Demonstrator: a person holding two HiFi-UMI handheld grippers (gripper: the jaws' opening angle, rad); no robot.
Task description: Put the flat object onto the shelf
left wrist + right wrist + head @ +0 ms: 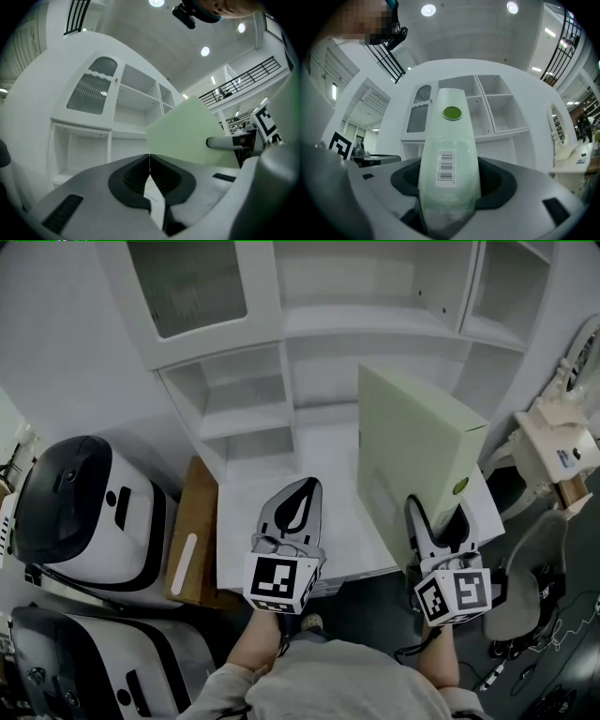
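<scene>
The flat object is a pale green box (412, 446) standing on edge in front of the white shelf unit (375, 322). My right gripper (438, 512) is shut on its near lower edge. In the right gripper view the box's narrow edge (450, 140), with a barcode label and a round green sticker, fills the gap between the jaws of the right gripper (450, 187). My left gripper (304, 491) hovers to the left of the box, shut and holding nothing. In the left gripper view the left gripper (150, 171) points at the shelf unit (136, 98), with the green box (187, 133) to the right.
Below the grippers lies a white counter (253, 549). A brown board (192, 540) leans at its left. Two white-and-black machines (84, 512) (94, 662) stand at the far left. An office chair (534, 592) and a white device (558, 442) are at the right.
</scene>
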